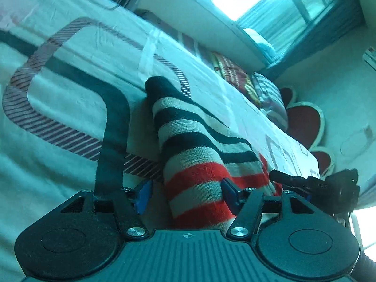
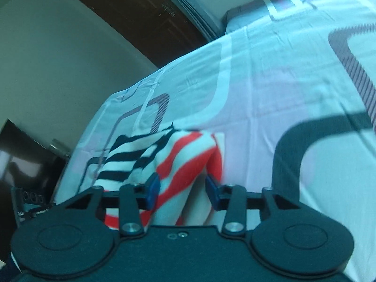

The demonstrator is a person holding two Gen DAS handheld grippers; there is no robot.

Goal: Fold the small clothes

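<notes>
A small knitted garment with white, dark and red stripes lies on the bed sheet. Its dark end points away from me and its red-striped end lies between my left gripper's blue pads. My left gripper is open around it, and the pads stand apart from the cloth on the left side. In the right wrist view the same garment is bunched up. My right gripper is open with red-striped cloth between its fingers. The right gripper also shows in the left wrist view at the far right.
The bed sheet is pale with dark and striped curved bands. Pillows and a red heart-shaped headboard lie at the far end. A window is behind. A dark door and a dark cabinet stand beside the bed.
</notes>
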